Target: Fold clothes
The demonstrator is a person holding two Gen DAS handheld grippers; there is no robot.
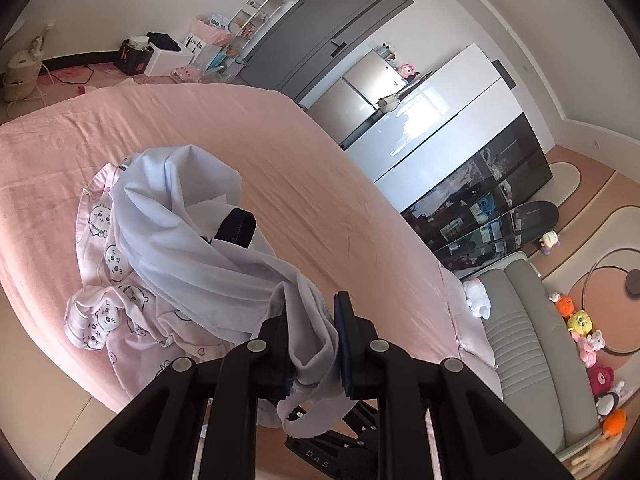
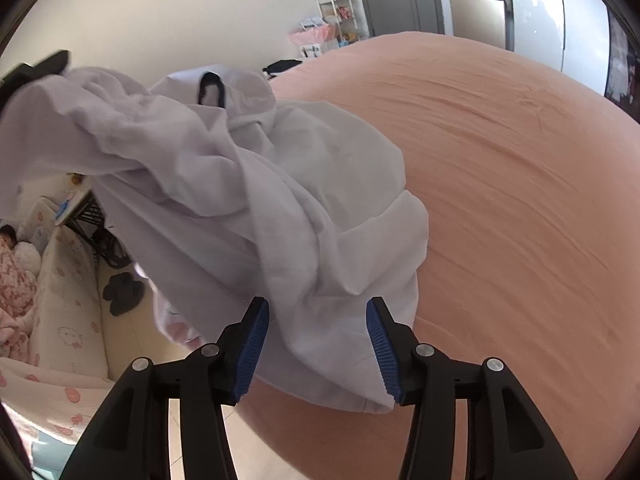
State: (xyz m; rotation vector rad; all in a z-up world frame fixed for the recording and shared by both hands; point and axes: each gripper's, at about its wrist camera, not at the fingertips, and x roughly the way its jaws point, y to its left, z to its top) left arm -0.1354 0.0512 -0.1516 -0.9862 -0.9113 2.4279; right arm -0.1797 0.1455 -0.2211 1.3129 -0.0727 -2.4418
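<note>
White garment [image 1: 180, 236] lies bunched near the left part of the pink bed [image 1: 328, 184], draped partly over a pink cartoon-print garment [image 1: 116, 280] that spreads beneath it toward the bed's near edge. Judging by the deep, loose folds, it is thin, light and limp: it should sag wherever you do not support it, and it seems unlikely to slip from ribbed pads. A dark tag or collar piece [image 1: 236, 226] shows in the middle of the heap, which probably marks the neck opening; you cannot yet tell sleeves from hem.

Your left claw [image 1: 312, 344] is pressed together on a gathered hem or band of the white cloth, lifting that end off the bed so a strip hangs below the fingers. Your right claw [image 2: 318, 348] is spread wide, its blue pads [image 2: 252, 348] on either side of a folded white edge [image 2: 360, 360] without pinching it. That edge looks like the sensible second hold, well apart from the left one, so the cloth can be stretched flat.

To the right the bed is bare and smooth, with ample room to spread the garment. Mind the near bed edge: the floor drops away just below both claws, and a grey sofa [image 1: 528, 340] stands beside the bed's far corner.
</note>
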